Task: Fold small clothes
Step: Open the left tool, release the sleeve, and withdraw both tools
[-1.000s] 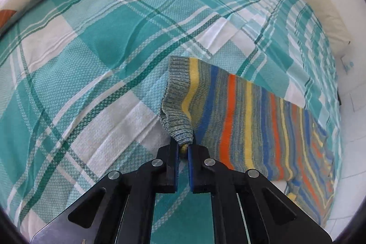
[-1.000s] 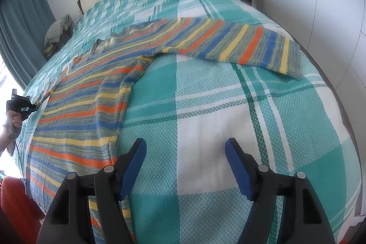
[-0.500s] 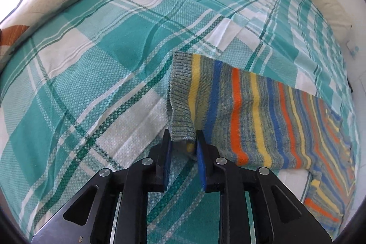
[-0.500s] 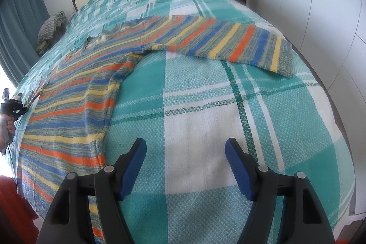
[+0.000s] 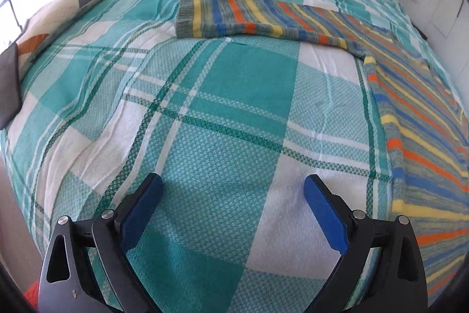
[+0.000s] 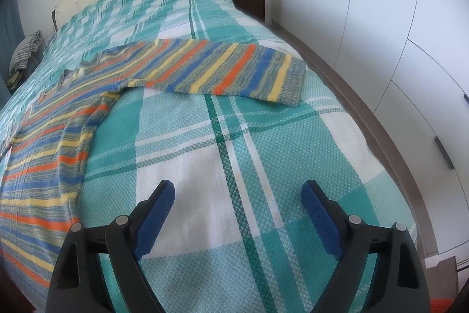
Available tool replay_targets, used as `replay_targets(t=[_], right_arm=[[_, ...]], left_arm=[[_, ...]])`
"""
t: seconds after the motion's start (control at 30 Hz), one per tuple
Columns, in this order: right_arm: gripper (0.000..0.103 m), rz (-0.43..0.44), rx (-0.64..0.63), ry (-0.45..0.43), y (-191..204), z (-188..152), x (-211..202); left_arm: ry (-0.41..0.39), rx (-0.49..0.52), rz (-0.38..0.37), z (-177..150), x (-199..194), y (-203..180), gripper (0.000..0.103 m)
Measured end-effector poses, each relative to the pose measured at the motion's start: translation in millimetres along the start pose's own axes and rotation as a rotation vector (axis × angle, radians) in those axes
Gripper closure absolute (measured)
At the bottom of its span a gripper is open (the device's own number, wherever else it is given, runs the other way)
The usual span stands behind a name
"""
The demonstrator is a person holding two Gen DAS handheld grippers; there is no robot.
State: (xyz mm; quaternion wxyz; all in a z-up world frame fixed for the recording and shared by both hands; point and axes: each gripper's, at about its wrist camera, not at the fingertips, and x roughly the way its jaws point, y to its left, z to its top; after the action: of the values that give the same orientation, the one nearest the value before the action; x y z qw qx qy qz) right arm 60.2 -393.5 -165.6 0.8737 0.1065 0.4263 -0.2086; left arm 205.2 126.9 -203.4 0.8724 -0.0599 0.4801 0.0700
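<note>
Having let go of the sleeve cuff pinched between the pads a second ago, now pulling back from it: left gripper (image 5: pixel 231 189) opening, jaws spreading wide, nothing between them but plaid bedspread (image 5: pixel 222 113). Right gripper (image 6: pixel 237 195) also opening a little further than before, released, hovering over bare bedspread, holding nothing.

Lying flat on the bed, both sleeves stretched out: striped knitted sweater (image 5: pixel 410 96). In the left wrist view, sitting from 12 to 3 o'clock, one sleeve (image 5: pixel 249 19) running toward 12 o'clock, ending in a ribbed cuff (image 5: pixel 186 18) well apart from the gripper. In the right wrist view, filling 8 to 10 o'clock with the body, the other sleeve (image 6: pixel 222 69) reaching to 1 o'clock, its cuff (image 6: pixel 294 79) resting near the bed's edge.

Judging the handling: soft, light, floppy knit, draping and sagging wherever unsupported; likely stretching if tugged hard; slightly grippy against the woven bedspread, so dragging risks bunching both layers. Not fragile, not slippery.

Judging the hold: pinching at the thicker ribbed edges, cuffs or hem, or at a shoulder seam, looks safest, taking only the sweater's layers and none of the bedspread beneath. Lifting clear before carrying a sleeve across the body, rather than sliding it, probably keeping the fold neat.
</note>
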Motion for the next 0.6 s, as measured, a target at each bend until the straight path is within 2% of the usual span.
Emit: replay_targets(t=[0.07, 0.2, 0.6], right_arm=[[0.011, -0.007, 0.004, 0.034, -5, -6, 11], [0.001, 0.003, -0.025, 0.019, -4, -13, 14], [0.000, -0.016, -0.047, 0.009, 1, -19, 18]], left_arm=[[-0.022, 0.008, 0.029, -4, -1, -3, 0.000], [-0.043, -0.001, 0.029, -7, -2, -1, 0.000], [-0.041, -0.009, 0.043, -10, -1, -3, 0.000]])
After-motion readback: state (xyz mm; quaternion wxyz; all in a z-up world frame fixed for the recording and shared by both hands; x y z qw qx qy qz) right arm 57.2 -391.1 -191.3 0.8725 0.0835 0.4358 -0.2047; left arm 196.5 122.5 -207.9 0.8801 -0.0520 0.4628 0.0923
